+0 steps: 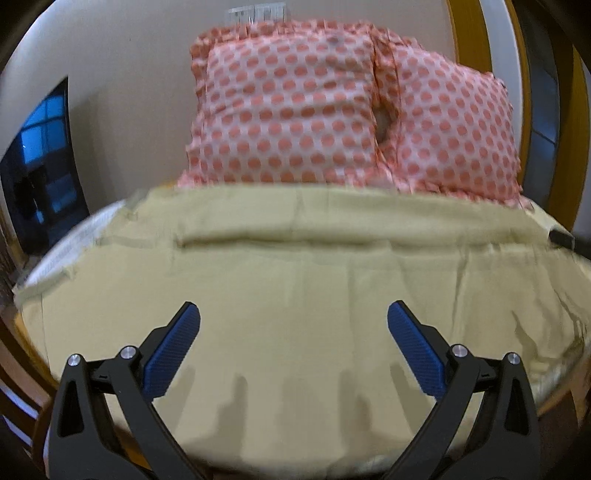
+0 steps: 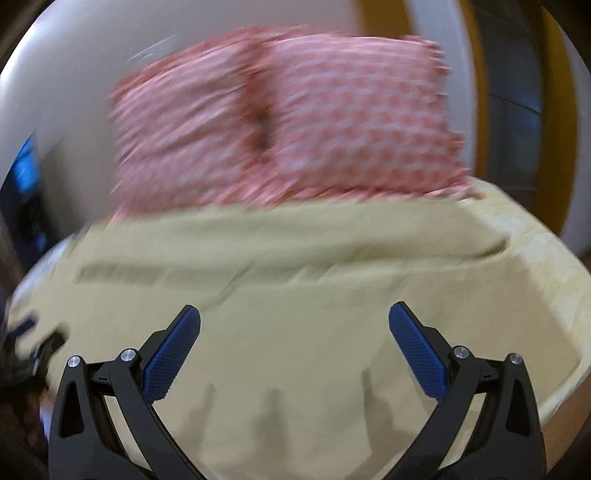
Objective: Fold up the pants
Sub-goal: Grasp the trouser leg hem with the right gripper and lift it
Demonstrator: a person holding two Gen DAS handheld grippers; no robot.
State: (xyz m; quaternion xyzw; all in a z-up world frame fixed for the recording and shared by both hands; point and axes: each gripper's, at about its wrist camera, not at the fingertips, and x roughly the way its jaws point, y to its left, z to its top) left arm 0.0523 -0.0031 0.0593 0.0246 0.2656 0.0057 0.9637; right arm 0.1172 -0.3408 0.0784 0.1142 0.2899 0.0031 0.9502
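I see no pants that I can tell apart from the bedding. A pale yellow-green sheet point(image 1: 295, 280) covers the bed, with a folded ridge across it point(image 1: 280, 236); it also shows in the right wrist view point(image 2: 295, 280). My left gripper point(image 1: 293, 314) is open and empty above the sheet's near part. My right gripper point(image 2: 294, 314) is open and empty above the same sheet. The right wrist view is blurred by motion. The other gripper shows dimly at the left edge of the right wrist view point(image 2: 29, 350).
Two pink polka-dot pillows point(image 1: 288, 110) point(image 1: 454, 129) lean against the wall at the head of the bed; they also show in the right wrist view point(image 2: 280, 118). A dark window point(image 1: 40, 162) is at left. A wooden frame point(image 1: 469, 33) stands at right. The bed's wooden edge point(image 1: 554, 406) runs below right.
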